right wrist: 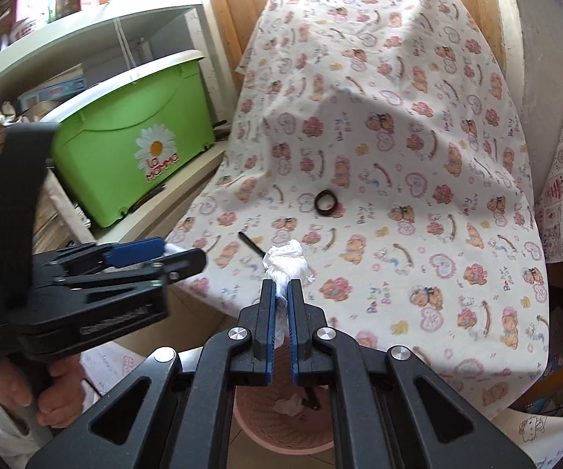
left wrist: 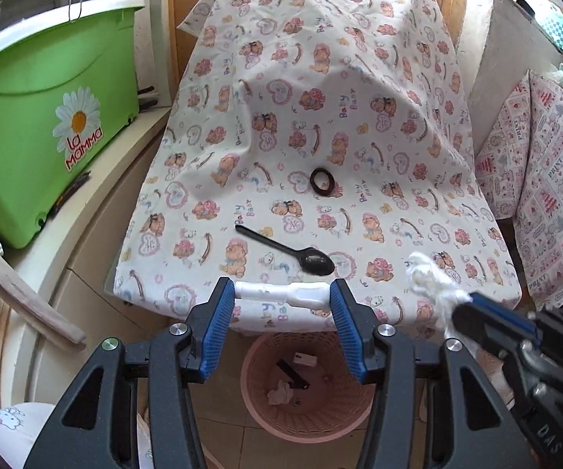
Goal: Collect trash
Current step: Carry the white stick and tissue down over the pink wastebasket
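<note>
My left gripper (left wrist: 282,295) is shut on a white plastic tube (left wrist: 281,294), held crosswise between the blue pads above a pink wicker bin (left wrist: 258,410). My right gripper (right wrist: 280,287) is shut on a crumpled white tissue (right wrist: 286,260); it also shows in the left wrist view (left wrist: 429,285), to the right of the left gripper. A black plastic spoon (left wrist: 289,252) and a dark ring (left wrist: 323,182) lie on the bear-print cloth (left wrist: 359,97). The bin holds a tissue wad, a black piece and a small box. In the right wrist view the bin (right wrist: 254,418) is below the jaws.
A green storage box (left wrist: 47,117) stands on a shelf to the left. A wooden stick (left wrist: 23,289) leans at the left. Another patterned cloth (left wrist: 547,195) hangs at the right. The cloth-covered table edge is just beyond the bin.
</note>
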Motion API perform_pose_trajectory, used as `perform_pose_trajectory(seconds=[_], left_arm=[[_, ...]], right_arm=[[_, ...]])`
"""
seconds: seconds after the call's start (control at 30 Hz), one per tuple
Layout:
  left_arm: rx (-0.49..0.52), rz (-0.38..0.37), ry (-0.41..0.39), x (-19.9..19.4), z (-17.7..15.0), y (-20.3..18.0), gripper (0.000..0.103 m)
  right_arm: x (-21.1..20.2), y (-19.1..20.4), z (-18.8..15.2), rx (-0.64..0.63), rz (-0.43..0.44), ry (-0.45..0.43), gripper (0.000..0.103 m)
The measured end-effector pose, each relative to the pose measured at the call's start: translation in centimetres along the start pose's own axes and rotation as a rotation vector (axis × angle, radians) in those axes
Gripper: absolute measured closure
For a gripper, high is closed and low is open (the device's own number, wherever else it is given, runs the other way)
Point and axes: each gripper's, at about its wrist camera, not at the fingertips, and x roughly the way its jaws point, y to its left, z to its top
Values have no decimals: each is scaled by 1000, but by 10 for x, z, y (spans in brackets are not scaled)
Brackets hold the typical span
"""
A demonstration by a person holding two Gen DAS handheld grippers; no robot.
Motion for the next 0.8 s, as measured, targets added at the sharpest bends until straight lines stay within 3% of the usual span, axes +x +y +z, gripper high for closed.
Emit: perform_pose_trajectory(seconds=[0.1, 0.3, 0.47, 0.57, 0.8], left_arm=[[-17, 0, 12, 7, -11, 5, 54], [-61, -45, 112, 32, -29, 14, 54], [-164, -146, 282, 72, -44, 21, 54], [-178, -146, 363, 96, -61, 20, 54], [-169, -85, 453, 130, -87, 13, 54]], right_arm=[[5, 7, -9, -2, 34, 29, 96], [29, 9, -28, -25, 45, 119, 96], [49, 3, -40, 4, 72, 202, 96], [61, -2, -46, 22, 19, 236, 96], [103, -6, -73, -5, -56, 354, 96]])
